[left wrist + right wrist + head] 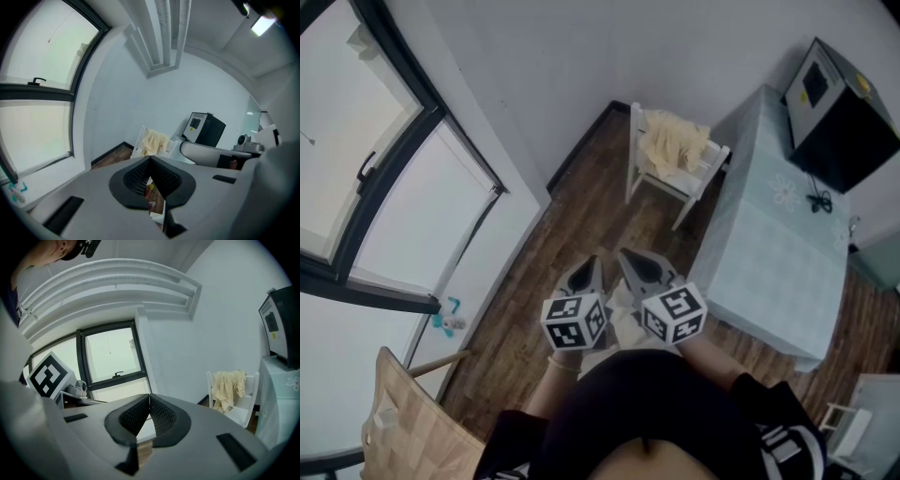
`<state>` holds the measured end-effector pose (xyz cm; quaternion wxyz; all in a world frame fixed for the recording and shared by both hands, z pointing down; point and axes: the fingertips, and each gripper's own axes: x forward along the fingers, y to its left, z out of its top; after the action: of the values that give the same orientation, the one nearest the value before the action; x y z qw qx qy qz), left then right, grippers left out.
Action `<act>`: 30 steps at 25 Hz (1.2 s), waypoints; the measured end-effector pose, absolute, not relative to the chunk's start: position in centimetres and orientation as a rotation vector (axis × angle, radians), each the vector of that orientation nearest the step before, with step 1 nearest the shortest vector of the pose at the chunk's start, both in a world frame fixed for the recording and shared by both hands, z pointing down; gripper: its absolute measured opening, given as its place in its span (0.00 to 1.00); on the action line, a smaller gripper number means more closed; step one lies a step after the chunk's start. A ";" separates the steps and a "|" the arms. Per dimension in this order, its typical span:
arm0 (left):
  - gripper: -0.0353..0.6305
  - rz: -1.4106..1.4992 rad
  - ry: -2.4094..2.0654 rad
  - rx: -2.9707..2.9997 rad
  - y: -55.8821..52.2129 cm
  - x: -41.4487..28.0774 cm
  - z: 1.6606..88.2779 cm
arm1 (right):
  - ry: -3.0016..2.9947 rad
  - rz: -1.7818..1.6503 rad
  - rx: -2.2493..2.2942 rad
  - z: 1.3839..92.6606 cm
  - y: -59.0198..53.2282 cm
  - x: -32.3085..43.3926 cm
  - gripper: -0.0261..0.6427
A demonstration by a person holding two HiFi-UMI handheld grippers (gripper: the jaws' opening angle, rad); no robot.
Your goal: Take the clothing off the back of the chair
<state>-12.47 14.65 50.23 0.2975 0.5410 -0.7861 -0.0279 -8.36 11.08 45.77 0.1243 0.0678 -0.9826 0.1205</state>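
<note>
The cream clothing (pixel 673 142) drapes over the back of the white chair (pixel 631 155) at the far wall, its length hanging downward. Well apart from it on the near side, the left gripper (pixel 590 266) and right gripper (pixel 632 262) are closed and empty.

Head view looks down; all views share the chair (pixel 634 150)

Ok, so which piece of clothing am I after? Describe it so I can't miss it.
Find the long table under the pale blue-green cloth with the black box-shaped appliance on it. At its far end stands a white wooden chair. The crumpled cream-yellow garment draped over its back is the one: the only soft, yellowish thing there.
</note>
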 end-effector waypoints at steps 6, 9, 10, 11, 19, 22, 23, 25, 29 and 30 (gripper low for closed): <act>0.05 -0.067 -2.084 1.436 11.4 -15.9 50.5 | -2.864 0.341 0.229 46.0 7.3 -11.8 0.06; 0.05 -0.066 -2.076 1.438 9.4 -17.4 50.4 | -2.860 0.343 0.240 45.8 5.4 -13.1 0.06; 0.05 -0.066 -2.071 1.438 8.8 -17.9 50.4 | -2.858 0.342 0.244 45.7 4.8 -13.5 0.06; 0.05 -0.066 -2.066 1.439 8.2 -18.3 50.3 | -2.857 0.341 0.249 45.6 4.2 -13.8 0.06; 0.05 -0.051 -2.036 1.478 2.7 -21.2 49.6 | -2.859 0.344 0.320 44.9 -1.2 -16.4 0.06; 0.05 -0.044 -2.023 1.499 0.6 -21.9 49.3 | -2.855 0.349 0.350 44.8 -3.2 -17.1 0.06; 0.05 -0.041 -2.018 1.507 -0.1 -22.1 49.2 | -2.854 0.350 0.360 44.8 -3.9 -17.4 0.06; 0.05 -0.035 -2.011 1.520 -1.5 -22.6 49.1 | -2.852 0.352 0.376 44.7 -5.1 -17.8 0.06; 0.05 -0.030 -1.992 1.546 -4.0 -23.4 49.0 | -2.850 0.342 0.410 44.5 -7.3 -18.5 0.06; 0.05 -0.028 -1.986 1.553 -4.6 -23.5 49.0 | -2.849 0.339 0.418 44.5 -7.8 -18.7 0.06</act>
<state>-23.52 -4.63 48.95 0.3051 0.5864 -0.7503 -0.0107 -18.66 -7.79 44.51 0.1207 0.1430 -0.9754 0.1162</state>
